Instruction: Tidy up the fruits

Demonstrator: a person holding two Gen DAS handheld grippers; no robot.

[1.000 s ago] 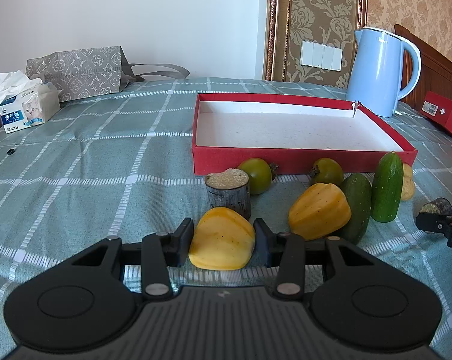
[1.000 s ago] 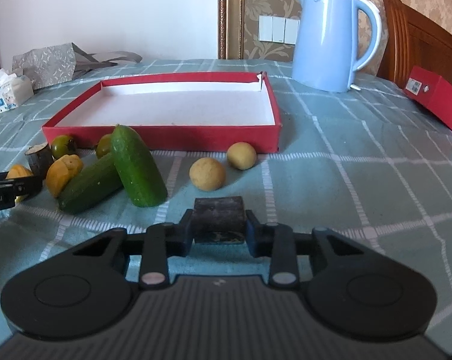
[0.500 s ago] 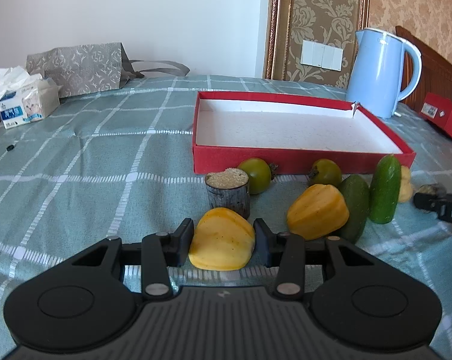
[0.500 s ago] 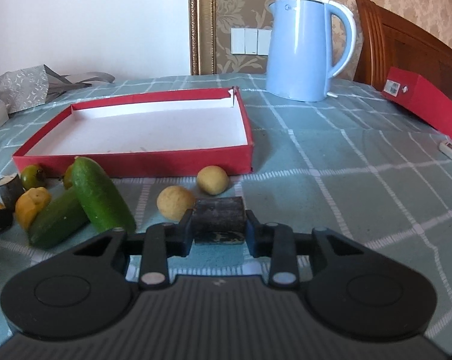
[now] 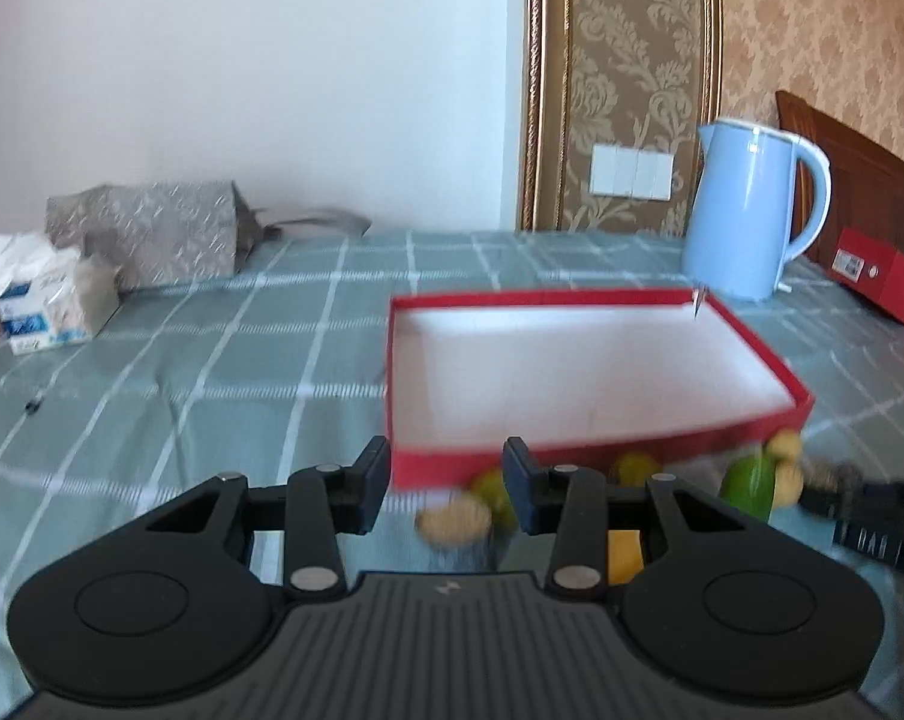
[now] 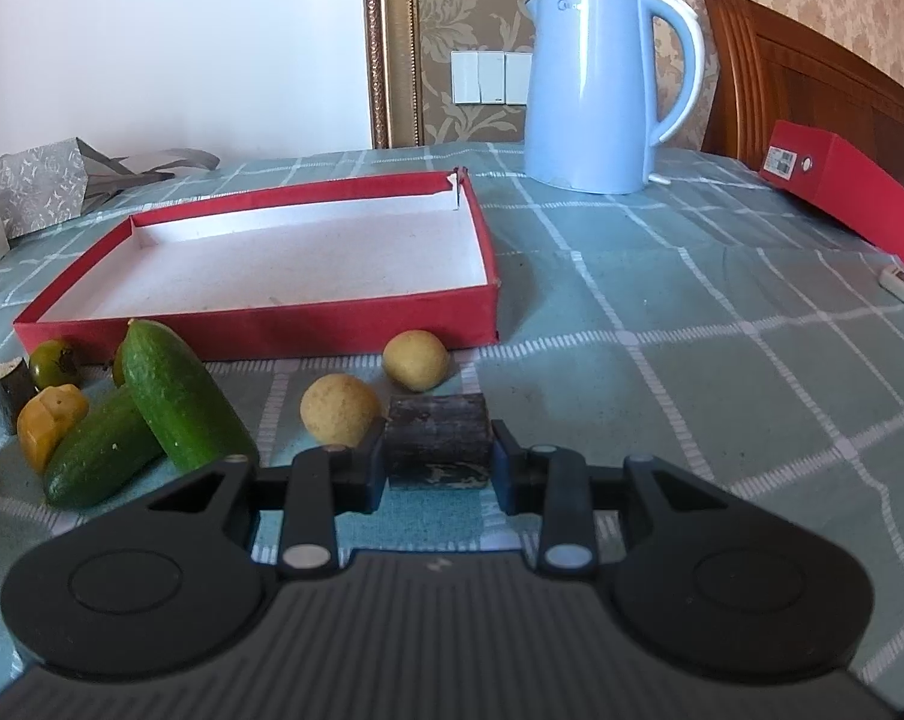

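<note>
The dark block (image 6: 438,441) sits gripped in our right claw (image 6: 438,468), near the red tray (image 6: 260,333). Our left claw (image 5: 446,483) hangs open, empty. We should lift level, clearing the tray's front wall.

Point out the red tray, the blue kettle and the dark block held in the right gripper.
red tray (image 6: 356,333): right wrist view, on its near red wall.
blue kettle (image 6: 589,90): right wrist view, mid-body.
dark block (image 6: 438,441): right wrist view, on its front face, between the fingers.
</note>
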